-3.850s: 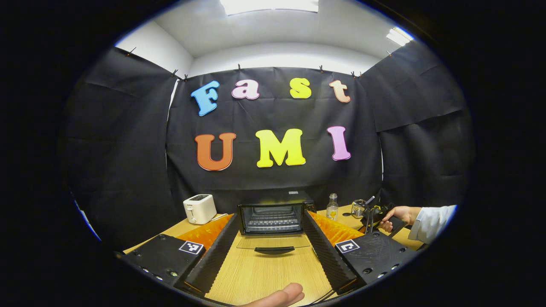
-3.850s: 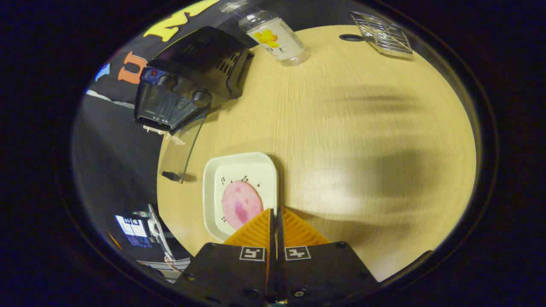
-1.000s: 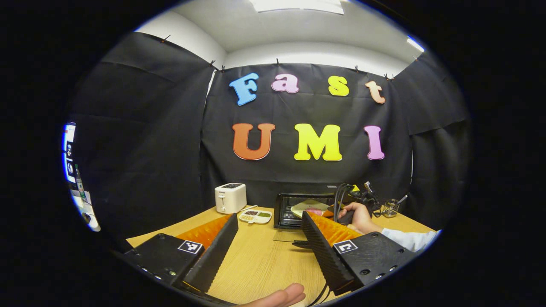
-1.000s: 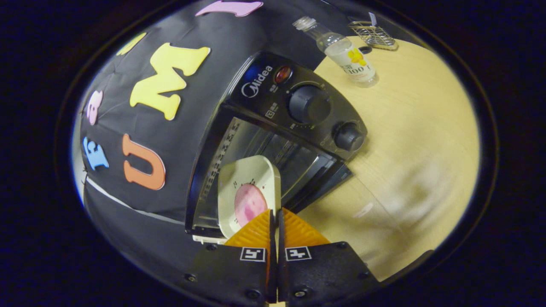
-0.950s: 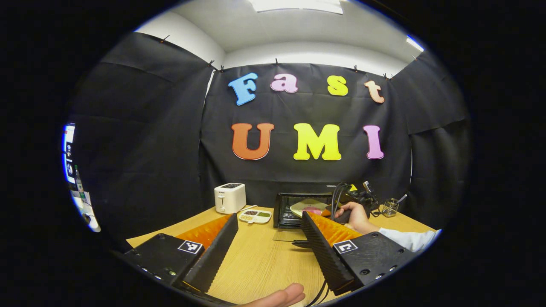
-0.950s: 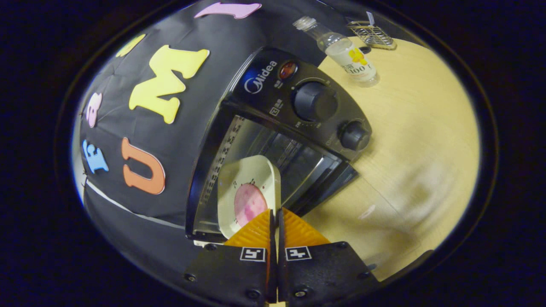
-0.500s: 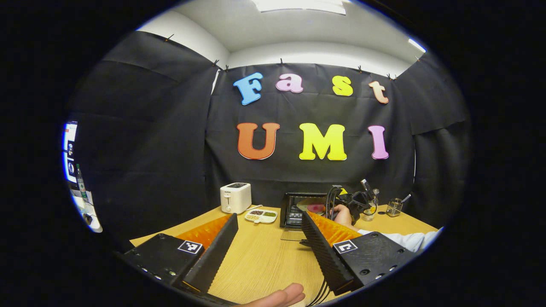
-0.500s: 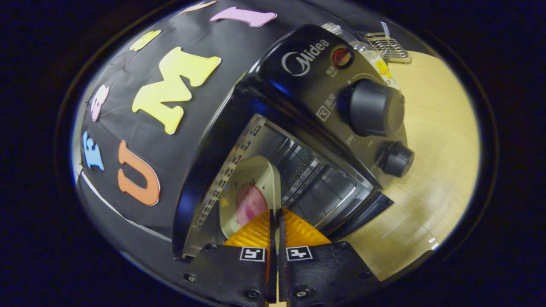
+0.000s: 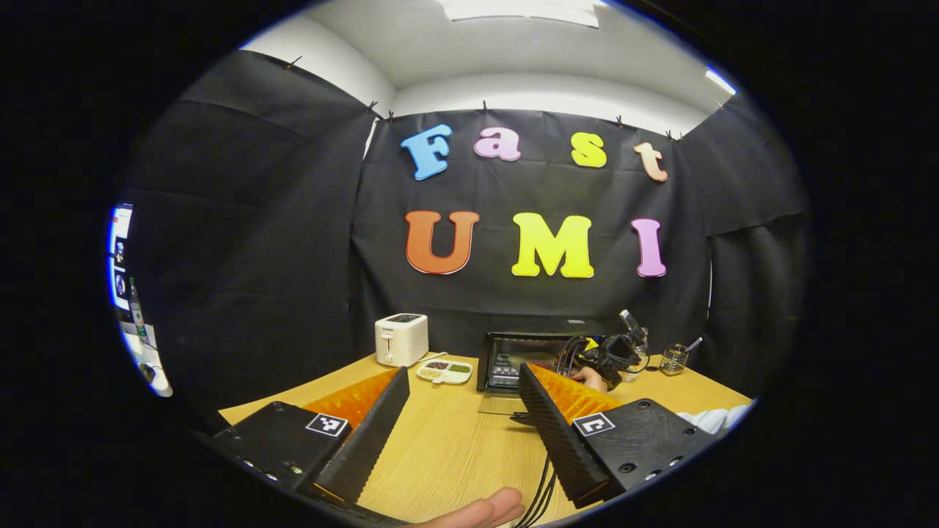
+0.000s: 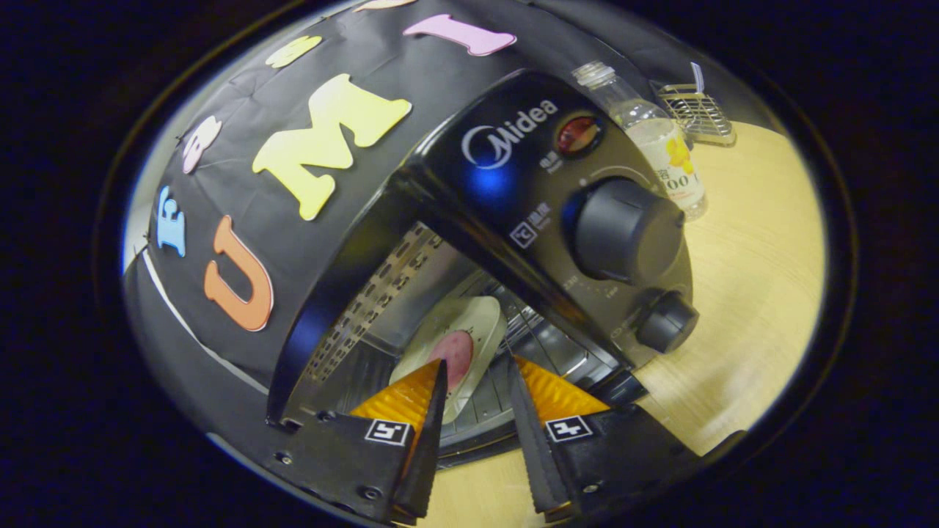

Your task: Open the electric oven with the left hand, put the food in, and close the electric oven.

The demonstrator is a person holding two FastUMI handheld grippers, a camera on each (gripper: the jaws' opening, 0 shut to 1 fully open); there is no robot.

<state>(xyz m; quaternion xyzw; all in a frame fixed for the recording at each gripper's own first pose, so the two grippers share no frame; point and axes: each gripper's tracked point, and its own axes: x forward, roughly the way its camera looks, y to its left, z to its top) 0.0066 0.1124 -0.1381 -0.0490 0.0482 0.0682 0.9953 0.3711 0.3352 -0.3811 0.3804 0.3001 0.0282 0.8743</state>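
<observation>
Right gripper view showed the right gripper [image 10: 475,381] at the mouth of the electric oven [image 10: 513,191], its jaws apart and clamped on nothing. Between and just beyond the fingertips lay the white plate [image 10: 480,323] with the pink food [image 10: 455,350] on it, inside the oven cavity on the wire rack [image 10: 546,341]. The plate sat tilted in this view, its long axis running from lower left to upper right, the far end pointing deeper into the oven. Whether the fingers touched the plate's near rim could not be told. To the right of the cavity stood the oven's control panel with a large knob [image 10: 623,231] above a smaller knob [image 10: 664,321]. Beyond the oven a clear bottle [image 10: 653,139] stood upright on the wooden table [image 10: 763,257], with a wire holder [image 10: 697,110] farther off.

In the left gripper view the left gripper [image 9: 462,389] was held well back from the oven [image 9: 513,352], its jaws wide apart and empty above the table [image 9: 455,455]. The oven's glass door [image 9: 502,402] lay folded down and open toward the camera. The right gripper [image 9: 609,350] and the hand [image 9: 590,378] holding it were at the oven's opening. A white toaster [image 9: 400,339] and a small divided dish [image 9: 444,371] stood to the left of the oven.
</observation>
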